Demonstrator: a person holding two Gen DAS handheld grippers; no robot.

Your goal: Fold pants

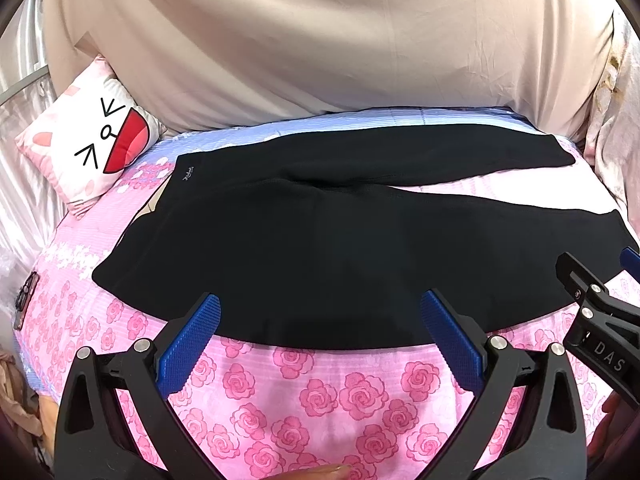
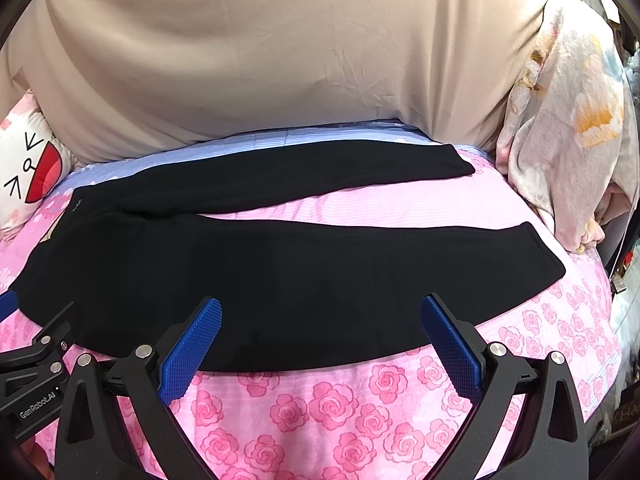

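Black pants [image 1: 320, 240] lie flat on the pink rose-print bed cover [image 1: 320, 400], waistband to the left, both legs spread to the right with a gap between them. They also show in the right wrist view [image 2: 280, 272]. My left gripper [image 1: 320, 312] is open and empty, its blue pads just above the pants' near edge by the seat. My right gripper [image 2: 320, 316] is open and empty over the near leg's edge. The right gripper also shows at the right edge of the left wrist view [image 1: 600, 300].
A cartoon-face pillow [image 1: 92, 140] lies at the back left. A beige sheet [image 1: 320, 40] covers the back. A floral blanket [image 2: 568, 128] is bunched at the right. A phone [image 1: 26, 300] lies at the cover's left edge.
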